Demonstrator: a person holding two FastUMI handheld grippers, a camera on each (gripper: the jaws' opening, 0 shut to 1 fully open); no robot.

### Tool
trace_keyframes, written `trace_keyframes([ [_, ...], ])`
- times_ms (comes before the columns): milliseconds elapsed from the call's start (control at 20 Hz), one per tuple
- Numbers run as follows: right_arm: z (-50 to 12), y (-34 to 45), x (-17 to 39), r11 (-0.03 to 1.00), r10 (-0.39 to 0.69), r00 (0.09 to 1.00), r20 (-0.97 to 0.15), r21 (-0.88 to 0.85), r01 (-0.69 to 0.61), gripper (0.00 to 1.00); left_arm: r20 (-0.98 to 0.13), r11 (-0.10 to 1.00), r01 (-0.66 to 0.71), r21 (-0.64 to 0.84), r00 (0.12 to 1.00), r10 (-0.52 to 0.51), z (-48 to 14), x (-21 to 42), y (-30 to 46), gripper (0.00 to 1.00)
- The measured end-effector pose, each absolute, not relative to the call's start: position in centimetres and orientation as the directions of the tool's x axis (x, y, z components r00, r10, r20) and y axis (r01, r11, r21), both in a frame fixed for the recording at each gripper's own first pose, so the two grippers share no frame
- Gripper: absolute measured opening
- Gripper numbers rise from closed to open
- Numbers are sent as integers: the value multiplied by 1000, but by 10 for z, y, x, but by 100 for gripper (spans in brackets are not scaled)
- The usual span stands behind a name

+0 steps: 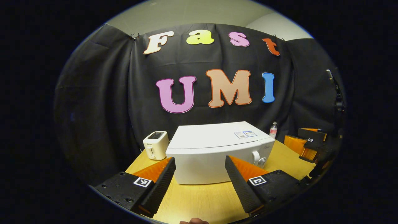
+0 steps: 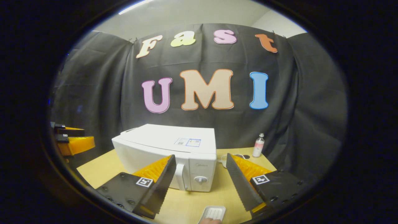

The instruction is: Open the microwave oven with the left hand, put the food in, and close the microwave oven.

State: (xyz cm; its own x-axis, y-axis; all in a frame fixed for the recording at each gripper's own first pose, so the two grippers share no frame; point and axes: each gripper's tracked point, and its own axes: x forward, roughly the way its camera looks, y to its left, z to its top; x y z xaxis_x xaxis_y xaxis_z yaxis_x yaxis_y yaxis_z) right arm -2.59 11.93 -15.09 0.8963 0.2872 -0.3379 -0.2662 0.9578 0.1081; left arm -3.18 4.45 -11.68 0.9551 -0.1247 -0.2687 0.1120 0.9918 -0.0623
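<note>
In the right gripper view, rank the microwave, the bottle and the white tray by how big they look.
1. microwave, by far the largest.
2. white tray and bottle look similar; the tray is nearer and cut off by the view's edge, so I won't rank them.

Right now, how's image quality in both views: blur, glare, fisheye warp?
Left gripper view: sharp, no motion blur; the microwave top bows with fisheye warp; even lighting, no glare; the toaster is crisp. Right gripper view: equally sharp, the microwave dial readable as a shape; the bottle is small but in focus; the white tray is cut at the bottom edge.
</note>
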Motion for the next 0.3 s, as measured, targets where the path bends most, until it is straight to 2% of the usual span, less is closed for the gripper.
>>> trace_keyframes([
  [50,-152,120,-26,958,287,895,-341,108,-265,99,-266,992,108,-63,957,-120,-116,-31,46,97],
  [100,-152,121,-26,958,285,896,-341,108,-264,91,-263,994,96,-60,959,-109,-115,-30,49,98],
  [300,-151,126,-24,959,282,898,-337,108,-261,91,-273,994,90,-57,956,-103,-119,-27,53,98],
])
